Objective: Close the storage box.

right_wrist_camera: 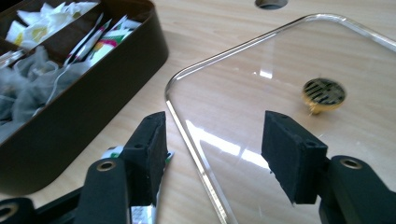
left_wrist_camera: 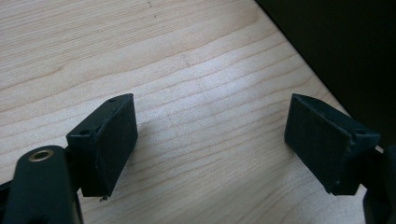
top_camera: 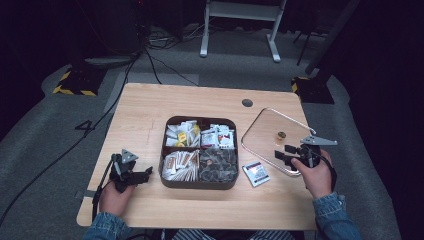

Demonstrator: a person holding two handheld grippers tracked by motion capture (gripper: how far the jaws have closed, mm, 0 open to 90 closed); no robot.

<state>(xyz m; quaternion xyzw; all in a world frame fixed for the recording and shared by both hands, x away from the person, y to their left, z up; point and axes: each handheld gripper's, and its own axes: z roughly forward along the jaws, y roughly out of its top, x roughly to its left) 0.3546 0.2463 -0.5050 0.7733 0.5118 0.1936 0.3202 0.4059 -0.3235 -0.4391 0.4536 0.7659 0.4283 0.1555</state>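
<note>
Lid (top_camera: 272,137) lies flat at right of frame, right tongs (right_wrist_camera: 212,154) spread over its near edge — empty; left tongs (left_wrist_camera: 210,140) spread, idle. Next, likely the packet (top_camera: 255,173) beside the box (top_camera: 198,183).

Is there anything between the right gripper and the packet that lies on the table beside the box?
Nothing visible stands in the way. The right gripper hangs open over the near edge of the clear lid, and the packet lies just beside that edge on bare table, right of the box.

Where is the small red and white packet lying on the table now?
In the high view, the packet lies flat on the table, right of the brown box and beside the clear lid.
</note>
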